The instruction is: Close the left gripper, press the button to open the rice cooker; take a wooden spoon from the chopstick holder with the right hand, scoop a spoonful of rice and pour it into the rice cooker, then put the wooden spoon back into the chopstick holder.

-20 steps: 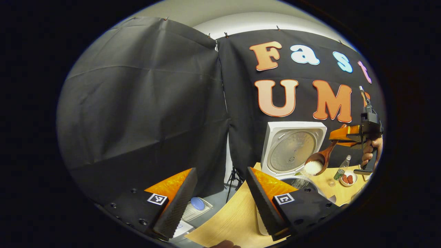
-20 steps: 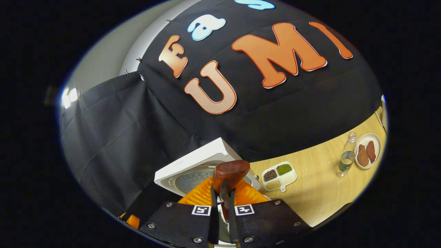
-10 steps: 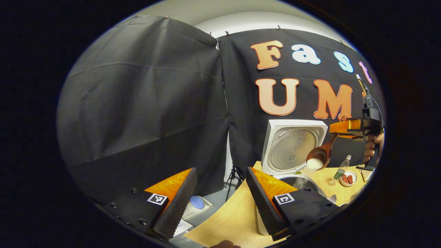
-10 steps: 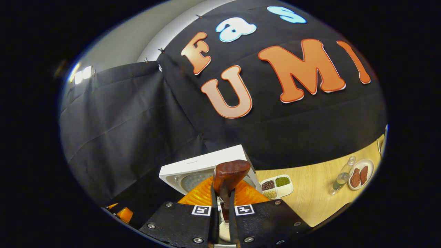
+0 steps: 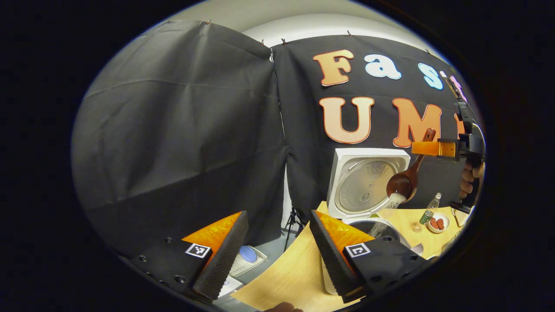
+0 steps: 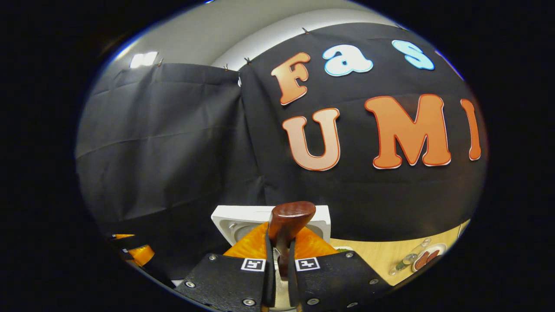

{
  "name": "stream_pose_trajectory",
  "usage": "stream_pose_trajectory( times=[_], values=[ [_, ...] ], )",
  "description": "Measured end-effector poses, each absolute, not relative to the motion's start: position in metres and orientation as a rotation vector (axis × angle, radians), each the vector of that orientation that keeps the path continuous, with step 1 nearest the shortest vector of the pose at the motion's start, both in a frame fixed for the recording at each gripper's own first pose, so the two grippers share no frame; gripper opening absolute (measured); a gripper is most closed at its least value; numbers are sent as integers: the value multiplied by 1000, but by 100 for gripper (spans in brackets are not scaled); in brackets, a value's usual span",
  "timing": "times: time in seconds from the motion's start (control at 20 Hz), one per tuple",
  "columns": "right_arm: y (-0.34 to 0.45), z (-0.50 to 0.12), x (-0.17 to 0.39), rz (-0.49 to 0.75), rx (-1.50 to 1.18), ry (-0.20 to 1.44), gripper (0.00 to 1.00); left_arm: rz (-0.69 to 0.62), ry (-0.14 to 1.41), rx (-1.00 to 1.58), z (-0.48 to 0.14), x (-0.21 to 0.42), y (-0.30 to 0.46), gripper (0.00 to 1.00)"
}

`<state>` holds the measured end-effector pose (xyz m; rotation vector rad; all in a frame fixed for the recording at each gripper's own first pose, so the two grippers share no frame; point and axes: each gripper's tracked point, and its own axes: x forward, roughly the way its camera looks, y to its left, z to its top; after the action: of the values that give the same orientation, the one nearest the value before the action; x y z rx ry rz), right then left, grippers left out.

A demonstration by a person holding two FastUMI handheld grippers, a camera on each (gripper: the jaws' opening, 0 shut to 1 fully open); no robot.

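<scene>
Rice (image 5: pixel 396 198) spills from the tilted wooden spoon (image 5: pixel 404 182) into the open rice cooker (image 5: pixel 368 190) on the worktop (image 5: pixel 295 273). We judge the spoon stiff and light; our right gripper (image 6: pixel 277 264) grips its handle. Left gripper (image 5: pixel 273 247) jaws spread, empty.
</scene>
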<state>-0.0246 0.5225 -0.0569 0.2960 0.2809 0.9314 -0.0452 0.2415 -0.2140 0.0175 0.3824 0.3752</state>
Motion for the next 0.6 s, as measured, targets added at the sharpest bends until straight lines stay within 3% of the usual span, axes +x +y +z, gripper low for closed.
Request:
stream_pose_trajectory(
  times=[0.6],
  values=[
    [533, -48, -63, 1019, 54, 99, 11, 375, 394, 13, -218, -54, 239, 97]
  ],
)
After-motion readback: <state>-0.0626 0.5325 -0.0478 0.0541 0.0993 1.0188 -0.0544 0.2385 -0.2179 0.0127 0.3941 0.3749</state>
